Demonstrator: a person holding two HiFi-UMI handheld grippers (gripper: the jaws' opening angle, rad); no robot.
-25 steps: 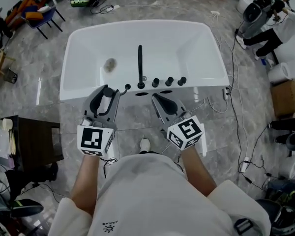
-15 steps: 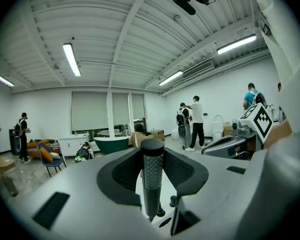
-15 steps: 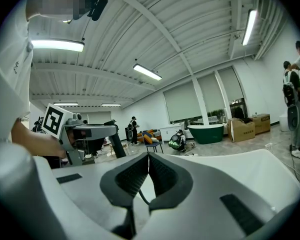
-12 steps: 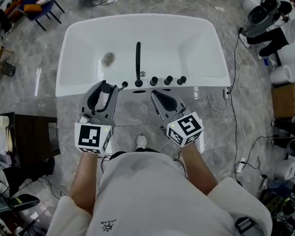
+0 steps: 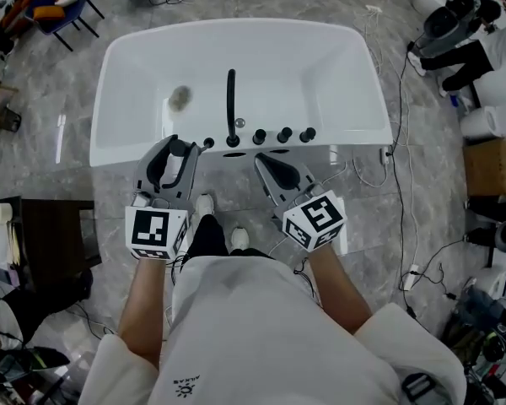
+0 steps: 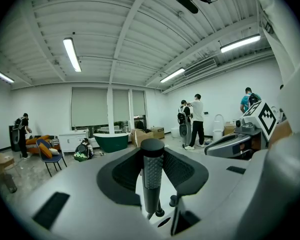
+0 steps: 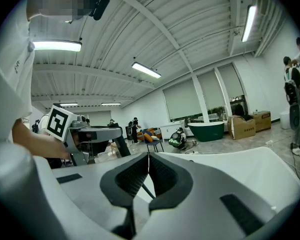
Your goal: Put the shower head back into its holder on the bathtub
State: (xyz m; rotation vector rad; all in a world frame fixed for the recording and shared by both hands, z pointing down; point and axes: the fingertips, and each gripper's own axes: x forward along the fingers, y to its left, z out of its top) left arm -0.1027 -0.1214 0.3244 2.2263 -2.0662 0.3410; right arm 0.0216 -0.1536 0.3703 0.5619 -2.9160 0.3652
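Head view looks down on a white bathtub (image 5: 354, 140) standing on a grey tiled floor, with both grippers held over the floor just short of its near rim. Along that rim runs a row of black fittings: a tall thin faucet (image 5: 231, 99) reaching out over the basin, three round knobs (image 5: 283, 134) to its right, and one smaller black fitting (image 5: 208, 143) at the row's left end (whether this is the holder cannot be told from here).

The left gripper (image 5: 173, 160) is clamped on the shower head (image 6: 152, 176), a dark stick with a ribbed grip that stands upright between the two pads, its rounded top poking above them. It sits just beside the near rim, close to the small fitting at the left end but apart from it, and so not in any holder.

The right gripper (image 5: 266, 165) has its pads pressed together with nothing between them, and points toward the rim below the knobs. A cable (image 5: 405, 167) trails over the floor right of the tub.
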